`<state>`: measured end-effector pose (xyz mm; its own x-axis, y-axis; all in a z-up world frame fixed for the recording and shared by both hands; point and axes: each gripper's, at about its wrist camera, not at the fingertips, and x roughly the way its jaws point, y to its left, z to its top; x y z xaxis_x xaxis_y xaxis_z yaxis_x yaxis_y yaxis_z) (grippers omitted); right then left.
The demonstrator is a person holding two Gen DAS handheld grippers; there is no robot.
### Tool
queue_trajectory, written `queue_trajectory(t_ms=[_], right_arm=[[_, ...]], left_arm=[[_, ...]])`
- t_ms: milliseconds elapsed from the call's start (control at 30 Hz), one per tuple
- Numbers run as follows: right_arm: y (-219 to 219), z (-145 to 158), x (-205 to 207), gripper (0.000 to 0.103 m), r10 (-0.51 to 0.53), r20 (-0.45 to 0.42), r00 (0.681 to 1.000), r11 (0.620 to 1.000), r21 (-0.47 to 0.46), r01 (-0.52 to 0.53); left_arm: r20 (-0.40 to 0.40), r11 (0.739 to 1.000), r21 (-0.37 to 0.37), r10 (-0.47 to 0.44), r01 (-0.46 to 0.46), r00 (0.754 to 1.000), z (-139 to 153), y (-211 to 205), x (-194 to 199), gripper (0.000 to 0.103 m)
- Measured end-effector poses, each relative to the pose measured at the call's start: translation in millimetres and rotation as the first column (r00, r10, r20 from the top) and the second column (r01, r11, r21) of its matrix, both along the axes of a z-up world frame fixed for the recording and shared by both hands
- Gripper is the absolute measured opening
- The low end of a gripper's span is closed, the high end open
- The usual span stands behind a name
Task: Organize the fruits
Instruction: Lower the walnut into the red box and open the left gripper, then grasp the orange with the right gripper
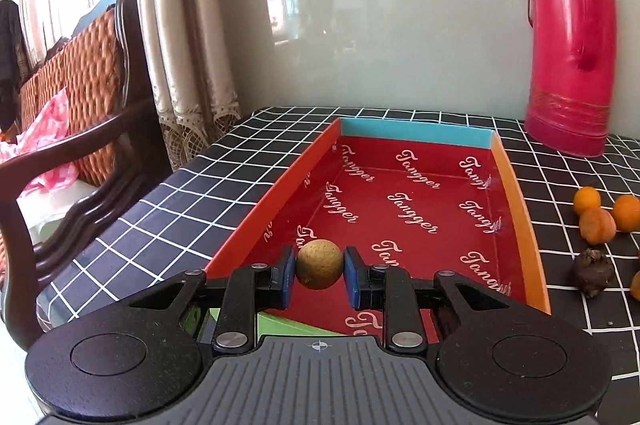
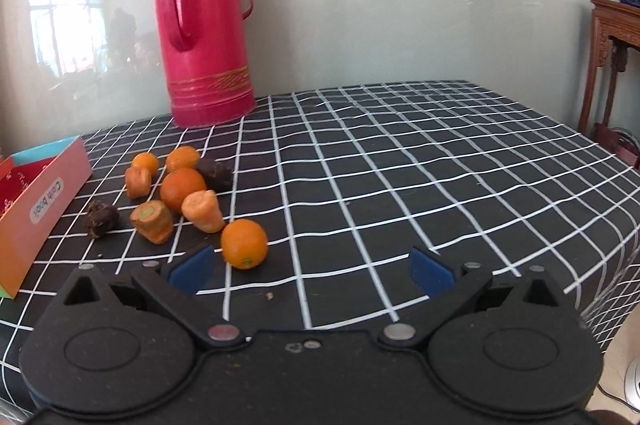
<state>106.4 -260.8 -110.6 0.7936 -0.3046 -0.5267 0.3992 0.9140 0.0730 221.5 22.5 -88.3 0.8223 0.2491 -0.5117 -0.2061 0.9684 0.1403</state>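
Note:
My left gripper (image 1: 319, 267) is shut on a round tan-brown fruit (image 1: 320, 264) and holds it over the near end of a red-lined box (image 1: 404, 209), which has nothing else in it. My right gripper (image 2: 311, 267) is open and empty above the checked tablecloth. Just left of it lies an orange citrus (image 2: 244, 243). Behind it lie more small oranges (image 2: 182, 188), carrot pieces (image 2: 202, 210) and two dark lumpy pieces (image 2: 100, 219). Some of these oranges (image 1: 597, 224) and a dark piece (image 1: 593, 270) show right of the box in the left wrist view.
A tall pink thermos (image 2: 204, 25) stands against the back wall (image 1: 400, 5), behind the fruit. A wooden chair with a woven back (image 1: 80, 129) stands off the table's left edge. A dark wooden side table (image 2: 612, 65) stands to the far right.

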Motion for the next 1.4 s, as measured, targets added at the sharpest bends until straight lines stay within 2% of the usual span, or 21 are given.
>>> queue_trajectory(t_ms=[33, 67, 100, 133, 167, 233, 300, 433, 700, 867, 967, 1000, 1067, 1200, 1267, 1333, 1400], right_arm=[[0, 1, 3, 0.097, 0.013, 0.001, 1.0, 1.0, -0.001, -0.013], [1, 2, 6, 0.097, 0.029, 0.001, 1.0, 1.0, 0.001, -0.029], [1, 3, 10, 0.097, 0.044, 0.001, 0.999, 0.999, 0.005, -0.044], [1, 4, 13, 0.097, 0.059, 0.002, 0.998, 0.998, 0.006, -0.059], [1, 4, 17, 0.097, 0.07, 0.001, 0.998, 0.998, 0.001, -0.07], [2, 6, 25, 0.097, 0.084, -0.002, 0.996, 0.996, -0.01, -0.084], [1, 6, 31, 0.095, 0.092, -0.001, 0.996, 0.996, -0.004, -0.092], [3, 4, 36, 0.084, 0.113, 0.001, 0.994, 0.993, 0.016, -0.113], [8, 0, 46, 0.064, 0.154, -0.038, 0.987, 0.988, 0.013, -0.153], [4, -5, 49, 0.045, 0.15, -0.053, 0.987, 0.988, 0.04, -0.148], [5, -8, 50, 0.04, 0.146, -0.056, 0.988, 0.989, 0.034, -0.145], [6, -8, 51, 0.037, 0.144, -0.058, 0.988, 0.99, 0.015, -0.144], [10, -9, 51, 0.022, 0.14, -0.065, 0.988, 0.99, -0.022, -0.141], [17, -8, 48, 0.022, 0.167, -0.041, 0.985, 0.986, -0.007, -0.167], [26, -1, 43, 0.022, 0.198, 0.009, 0.98, 0.98, -0.014, -0.198], [40, 8, 41, 0.022, 0.263, 0.068, 0.963, 0.965, -0.014, -0.262], [56, 18, 42, 0.022, 0.347, 0.125, 0.93, 0.936, 0.011, -0.351]], left_arm=[[0.001, 1.0, -0.005, 0.005, -0.005, 1.0, 1, 3, -2, 0.03], [0.003, 1.0, -0.014, 0.004, -0.004, 1.0, 2, 3, -6, 0.044], [0.005, 1.0, -0.019, 0.016, -0.016, 1.0, 3, 3, -6, 0.074], [0.023, 1.0, -0.013, 0.027, -0.027, 0.999, 5, 2, -9, 0.085], [0.038, 1.0, -0.019, 0.023, -0.023, 0.999, 6, 1, -11, 0.091], [0.066, 1.0, -0.028, 0.008, -0.006, 0.998, 10, -1, -16, 0.092], [0.084, 0.999, -0.035, -0.001, 0.004, 0.996, 13, -3, -20, 0.101], [0.119, 0.997, -0.071, -0.001, 0.01, 0.993, 16, 5, -27, 0.103], [0.114, 0.992, -0.127, -0.006, 0.021, 0.993, 20, 20, -38, 0.103], [0.13, 0.991, -0.129, -0.023, 0.04, 0.991, 24, 29, -51, 0.103], [0.146, 0.991, -0.126, -0.03, 0.049, 0.989, 25, 34, -57, 0.103], [0.149, 0.991, -0.125, -0.028, 0.047, 0.988, 25, 36, -57, 0.103], [0.159, 0.993, -0.116, -0.009, 0.028, 0.987, 23, 38, -57, 0.103], [0.15, 0.991, -0.127, 0.054, -0.035, 0.987, 18, 49, -55, 0.103], [0.148, 0.985, -0.154, 0.102, -0.079, 0.984, 19, 60, -55, 0.103], [0.145, 0.974, -0.188, 0.158, -0.13, 0.977, 18, 71, -55, 0.103], [0.138, 0.962, -0.213, 0.205, -0.173, 0.969, 17, 81, -55, 0.103]])
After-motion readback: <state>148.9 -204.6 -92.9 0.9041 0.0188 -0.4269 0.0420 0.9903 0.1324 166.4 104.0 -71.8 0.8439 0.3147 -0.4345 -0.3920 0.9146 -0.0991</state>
